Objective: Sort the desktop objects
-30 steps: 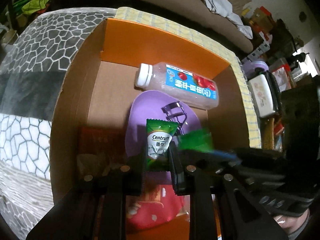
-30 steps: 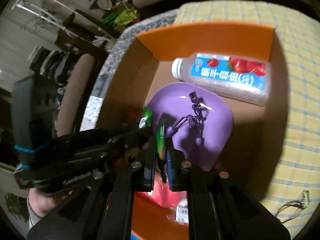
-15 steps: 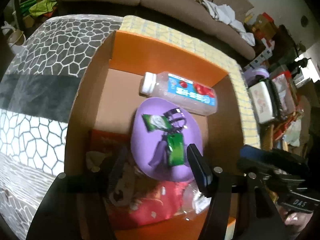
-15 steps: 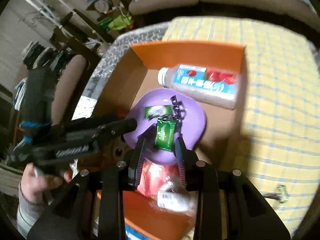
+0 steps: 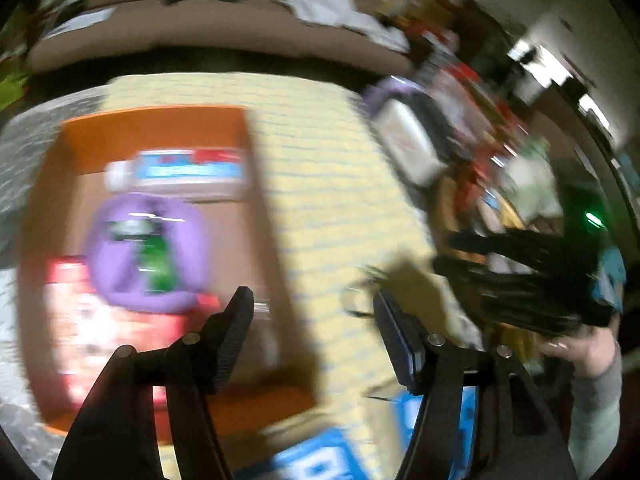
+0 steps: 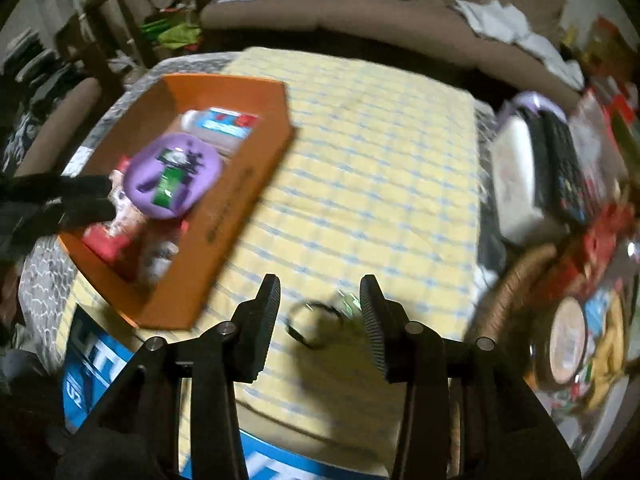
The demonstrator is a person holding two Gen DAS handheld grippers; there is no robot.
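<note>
A yellow checked cloth (image 6: 372,184) covers the table before a brown sofa (image 6: 360,16). At ten o'clock sits an orange cardboard box (image 6: 244,184) holding a purple plate (image 6: 208,172) with green sachets (image 6: 169,186), a clear drink bottle (image 6: 220,120) beyond it. The right gripper (image 6: 320,308), spread wide and empty, frames a blurred dark ring-shaped item (image 6: 316,326) on the cloth. The left gripper (image 5: 312,316) also gapes wide, empty.

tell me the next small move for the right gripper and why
Probably lower the right gripper onto the small ringed item on the yellow checked cloth and close. It is open and empty, the item lies between its fingers, and it seems the only loose piece outside the orange box.
</note>
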